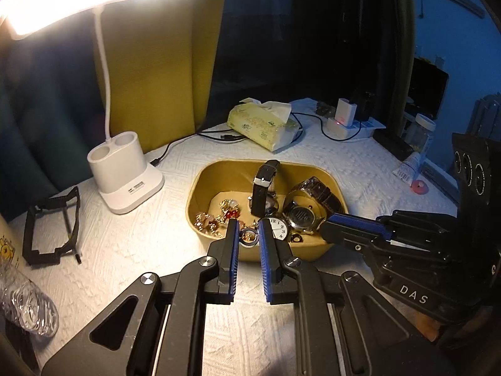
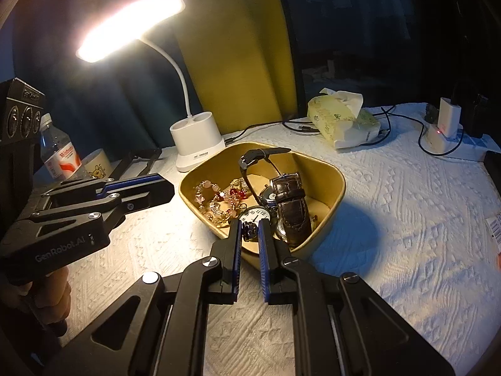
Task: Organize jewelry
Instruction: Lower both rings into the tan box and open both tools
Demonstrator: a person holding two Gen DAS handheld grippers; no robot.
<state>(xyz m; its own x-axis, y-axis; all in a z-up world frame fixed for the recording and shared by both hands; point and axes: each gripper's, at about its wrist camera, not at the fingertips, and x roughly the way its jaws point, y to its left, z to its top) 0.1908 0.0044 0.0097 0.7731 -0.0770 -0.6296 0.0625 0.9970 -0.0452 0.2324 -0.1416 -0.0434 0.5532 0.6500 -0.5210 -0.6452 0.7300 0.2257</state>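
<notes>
Gold tray (image 1: 200, 188) crowded with watches; our left gripper (image 1: 249, 235) pinches a ring (image 1: 249, 240), right gripper (image 2: 249, 233) seemingly clamps a dark chain (image 2: 249, 230).

A mustard-gold bowl (image 1: 200, 188) is seen at frame centre on a white tablecloth (image 1: 131, 244) woven in raised geometric relief. Red, pink and gold beaded bracelets (image 2: 219, 199) are shown in the bowl beside a pocket watch (image 1: 278, 227) with a white dial and black numerals, a black-strapped watch (image 1: 264, 185) and a dark brown crocodile-grain strap (image 2: 291, 206). Black gripper fingers (image 1: 232, 247) are lined with blue ribbed pads. A white lamp base (image 1: 123, 175) and a pale yellow tissue pack (image 1: 263, 125) printed in green are seen behind.
</notes>
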